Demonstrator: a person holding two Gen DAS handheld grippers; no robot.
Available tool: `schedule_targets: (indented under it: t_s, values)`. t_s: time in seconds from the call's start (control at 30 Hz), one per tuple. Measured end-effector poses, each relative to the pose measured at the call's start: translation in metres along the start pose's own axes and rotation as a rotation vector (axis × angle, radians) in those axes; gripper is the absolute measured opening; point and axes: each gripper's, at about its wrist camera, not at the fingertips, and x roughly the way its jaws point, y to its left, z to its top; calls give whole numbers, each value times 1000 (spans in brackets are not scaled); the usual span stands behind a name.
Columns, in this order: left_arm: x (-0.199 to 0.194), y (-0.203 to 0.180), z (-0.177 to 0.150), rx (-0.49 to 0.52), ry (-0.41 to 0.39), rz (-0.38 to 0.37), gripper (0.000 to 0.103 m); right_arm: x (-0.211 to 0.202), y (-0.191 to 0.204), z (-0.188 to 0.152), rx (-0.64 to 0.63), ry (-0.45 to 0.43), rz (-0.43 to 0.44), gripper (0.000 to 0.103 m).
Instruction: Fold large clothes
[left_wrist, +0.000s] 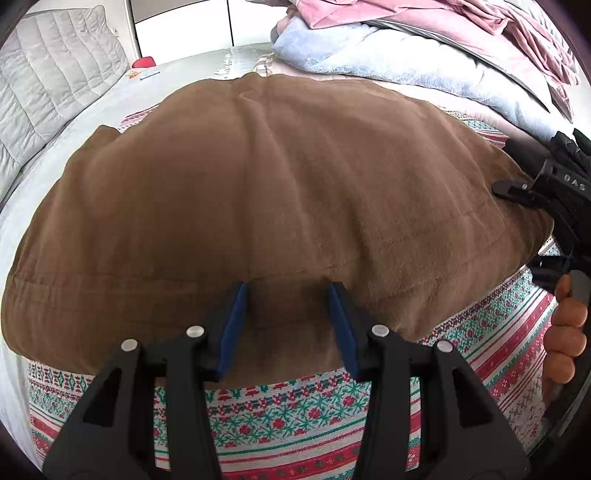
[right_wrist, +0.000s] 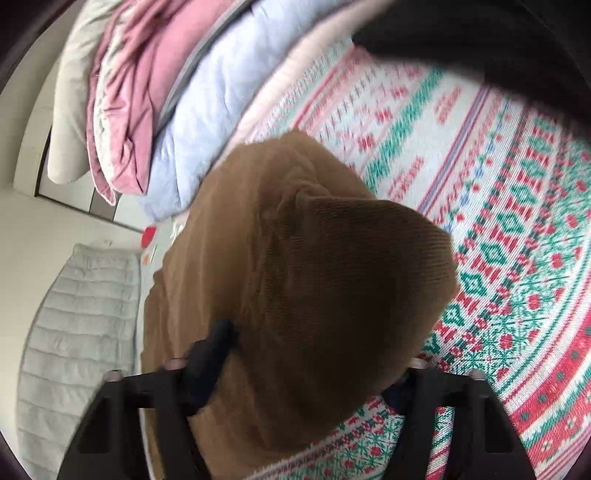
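A large brown garment (left_wrist: 280, 192) lies spread on a patterned red, green and white blanket (left_wrist: 295, 417). My left gripper (left_wrist: 288, 291) is open, its blue-padded fingers (left_wrist: 232, 325) resting on the garment's near edge. My right gripper (left_wrist: 509, 188) reaches in from the right side onto the garment's edge. In the right wrist view, a lifted part of the brown garment (right_wrist: 314, 280) drapes over my right gripper (right_wrist: 317, 354). One dark finger (right_wrist: 218, 343) shows at the left; the other is hidden under the cloth. The view is blurred.
A pile of pink and light blue bedding (left_wrist: 406, 48) lies at the far right of the bed; it also shows in the right wrist view (right_wrist: 166, 110). A grey quilted headboard (left_wrist: 48, 92) stands at the left. A small red object (left_wrist: 144, 62) sits at the far edge.
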Motion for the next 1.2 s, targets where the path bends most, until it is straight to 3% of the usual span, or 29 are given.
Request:
schedule_targets:
  t_s: [0.03,0.07,0.2,0.3,0.4,0.5,0.6,0.67,0.77,0.8,0.9,0.97,1.07,1.1,1.17,1.2]
  values:
    - [-2,4,2,-14,8,-22,48,-3,6,2,-25,-26,-2,38]
    - [-5,9,4,-32,18,-50,48,-8,12,2,-54,-51,3,32]
    - [-17,55,14,-181,50,-200,48,-15,32,0,-160,-100,-12,28]
    - [-22,102,21,-270,50,-144,48,-5,16,-1,-117,-68,-49,26]
    - [-30,178,26,-472,29,-112,48,-8,20,-3,-120,-81,-66,24]
    - [-36,254,14,-689,-1,-94,48,-21,57,-2,-220,-157,-92,22]
    - [-32,314,-13,-860,53,-90,46,-36,121,-14,-406,-295,-113,20]
    - [-33,340,-27,-954,60,-133,46,-43,177,-37,-582,-385,-118,20]
    - [-48,370,-43,-1082,-15,-200,46,-40,268,-99,-938,-488,-80,20]
    - [-52,374,-45,-1098,-30,-201,46,-35,295,-134,-1087,-507,-47,20]
    - [-66,389,-50,-1116,-79,-176,46,-5,336,-235,-1470,-447,37,20]
    - [-72,397,-55,-1132,-103,-169,46,29,335,-298,-1676,-360,69,20]
    - [-76,403,-58,-1154,-120,-148,46,91,300,-373,-1889,-138,70,20]
    - [-74,405,-58,-1154,-117,-132,46,108,282,-391,-1953,-131,50,20]
    - [-71,403,-57,-1143,-99,-110,46,112,274,-393,-1923,-163,60,21]
    - [-70,401,-57,-1136,-93,-115,46,109,279,-383,-1857,-123,79,21]
